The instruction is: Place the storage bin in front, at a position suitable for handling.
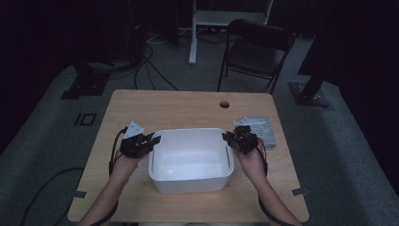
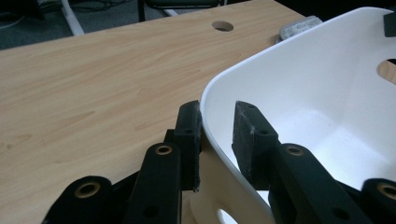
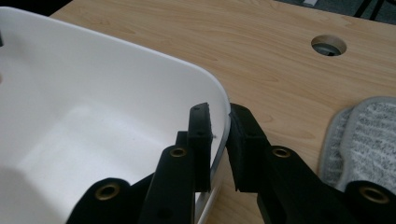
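Observation:
A white plastic tub (image 1: pixel 190 131) stands on the wooden table (image 1: pixel 188 106), nearer its front edge. My left gripper (image 1: pixel 154 139) straddles the tub's left wall near the far corner. In the left gripper view (image 2: pixel 217 130) the outer pad touches the rim of the tub (image 2: pixel 303 84), and the inner pad stands off it with a gap, so this gripper is open. My right gripper (image 1: pixel 227 136) is at the tub's right wall. In the right gripper view (image 3: pixel 219 135) its jaws are shut on the thin rim of the tub (image 3: pixel 93 93), one inside, one outside. The tub looks empty.
A folded grey cloth (image 1: pixel 261 127) lies on the table just right of the right gripper, seen close in the right gripper view (image 3: pixel 369 140). A round cable hole (image 1: pixel 224 104) sits near the table's far edge. A black folding chair (image 1: pixel 256 49) stands beyond the table.

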`<control>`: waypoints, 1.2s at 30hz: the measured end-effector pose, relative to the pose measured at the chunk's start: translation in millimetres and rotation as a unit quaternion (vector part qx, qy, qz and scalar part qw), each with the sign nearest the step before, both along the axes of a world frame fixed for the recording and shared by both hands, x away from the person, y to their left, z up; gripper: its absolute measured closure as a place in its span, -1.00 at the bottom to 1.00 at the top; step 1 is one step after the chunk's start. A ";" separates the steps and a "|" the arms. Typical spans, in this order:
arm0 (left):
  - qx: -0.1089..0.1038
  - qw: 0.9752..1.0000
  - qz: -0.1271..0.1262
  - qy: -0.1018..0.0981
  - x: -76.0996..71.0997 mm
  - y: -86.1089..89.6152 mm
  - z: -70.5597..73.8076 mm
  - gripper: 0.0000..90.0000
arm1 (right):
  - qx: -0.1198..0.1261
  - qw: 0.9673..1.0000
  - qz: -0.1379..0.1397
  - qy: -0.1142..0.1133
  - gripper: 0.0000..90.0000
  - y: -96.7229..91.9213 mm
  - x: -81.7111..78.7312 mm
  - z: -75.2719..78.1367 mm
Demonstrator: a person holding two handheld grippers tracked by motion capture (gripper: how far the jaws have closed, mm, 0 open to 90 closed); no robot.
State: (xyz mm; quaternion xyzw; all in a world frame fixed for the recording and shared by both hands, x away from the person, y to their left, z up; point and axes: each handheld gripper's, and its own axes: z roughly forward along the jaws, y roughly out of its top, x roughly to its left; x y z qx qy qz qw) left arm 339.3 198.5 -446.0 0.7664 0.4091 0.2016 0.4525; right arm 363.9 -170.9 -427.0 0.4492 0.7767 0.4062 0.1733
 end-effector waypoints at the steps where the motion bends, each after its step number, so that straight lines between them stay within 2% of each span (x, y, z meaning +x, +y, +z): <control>1: -0.001 1.000 0.001 0.000 -2.1 -0.4 -0.1 0.60 | -0.003 1.000 0.000 -0.001 0.81 0.6 1.6 0.3; 5: 0.005 1.000 0.005 -0.001 -10.8 -3.8 0.3 0.58 | -0.008 1.000 -0.001 0.002 0.86 1.4 8.1 1.4; 11: 0.000 1.000 0.015 -0.004 -18.5 -4.9 -0.8 0.57 | -0.011 1.000 0.004 0.002 0.88 3.3 17.0 2.1; 14: -0.002 1.000 0.011 -0.004 -23.8 -5.9 -1.0 0.55 | -0.010 1.000 0.007 0.005 0.90 4.5 22.2 2.9; 18: 0.008 1.000 0.012 -0.007 -30.4 -8.6 -0.3 0.55 | -0.011 1.000 0.016 0.007 0.91 6.1 28.8 3.6; 27: 0.004 1.000 0.026 -0.011 -35.9 -7.2 -1.3 0.54 | -0.013 1.000 0.023 0.001 0.91 16.5 42.2 3.1; 30: 0.008 1.000 0.026 -0.012 -36.7 -6.6 -0.9 0.54 | -0.012 1.000 0.026 0.001 0.91 19.3 46.4 3.2; 36: 0.001 1.000 0.028 -0.011 -35.3 -5.9 -1.5 0.54 | -0.009 0.999 0.032 -0.001 0.91 17.9 44.9 2.4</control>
